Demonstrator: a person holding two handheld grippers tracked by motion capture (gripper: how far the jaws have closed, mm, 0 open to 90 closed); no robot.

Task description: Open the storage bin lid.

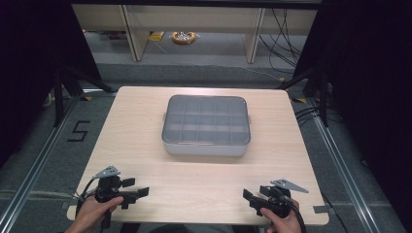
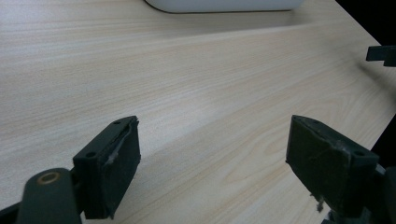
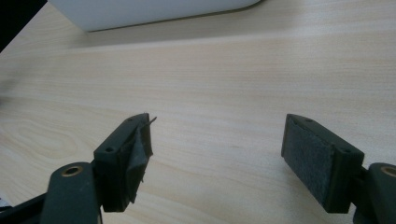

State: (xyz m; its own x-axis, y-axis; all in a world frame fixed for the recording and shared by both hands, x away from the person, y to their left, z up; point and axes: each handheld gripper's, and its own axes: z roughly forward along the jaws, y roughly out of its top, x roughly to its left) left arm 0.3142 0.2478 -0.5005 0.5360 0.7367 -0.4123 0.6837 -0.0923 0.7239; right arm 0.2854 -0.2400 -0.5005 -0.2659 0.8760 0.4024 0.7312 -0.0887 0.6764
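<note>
Two hand-held grippers sit at the near edge of one light wooden table (image 1: 145, 121), each gripped by one of the person's two hands. The left gripper (image 1: 138, 193) rests near the near-left corner, its two black jaws spread wide with only bare tabletop between them. In the left gripper view, both worn pads (image 2: 119, 172) stand well apart above the wood grain, and a tip of the other gripper shows at the far right edge. The right gripper (image 1: 248, 196) sits near the near-right corner, its jaws likewise released and empty; the right gripper view shows bare wood between its two pads (image 3: 313, 161).

Farther off, at the table's centre and well apart from both grippers, stands one white rectangular compartment box (image 1: 206, 126) with a clear lid on it. Through the lid a grid of dividers shows; whether the compartments hold anything cannot be told.

Beyond the table, on the grey floor, lies one yellow roll (image 1: 183, 37).
</note>
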